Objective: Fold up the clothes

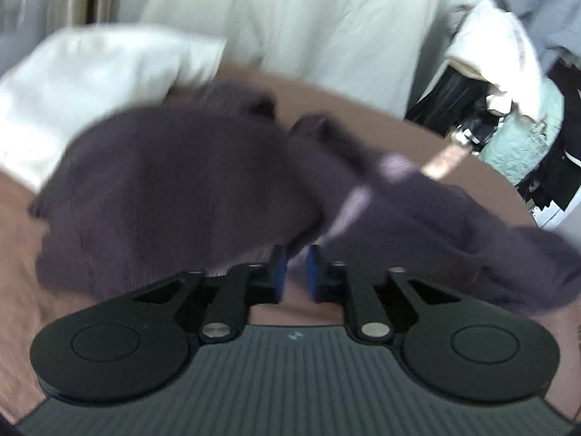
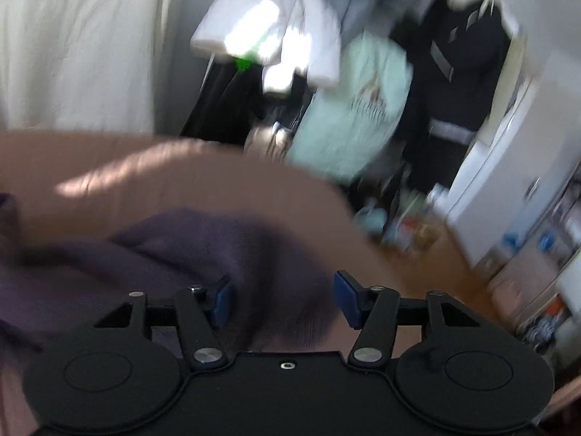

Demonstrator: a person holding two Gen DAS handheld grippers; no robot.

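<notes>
**Purple knit lying crosswise between the two grippers**

We are viewing a dark purple knitted garment (image 1: 174, 189) spread on the brownish-pink bed cover (image 1: 363, 109), its long axis running left to right. The left gripper (image 1: 297, 272) is sitting at the garment's near edge, fingers narrowly apart, nothing pinched that we can make out. The right gripper (image 2: 285, 301) is standing wide apart over the garment's right end, not clamping it. We are judging both equally near; blur is limiting detail.

Both wrist views look down close, sharing the purple garment (image 1: 174, 189).
</notes>
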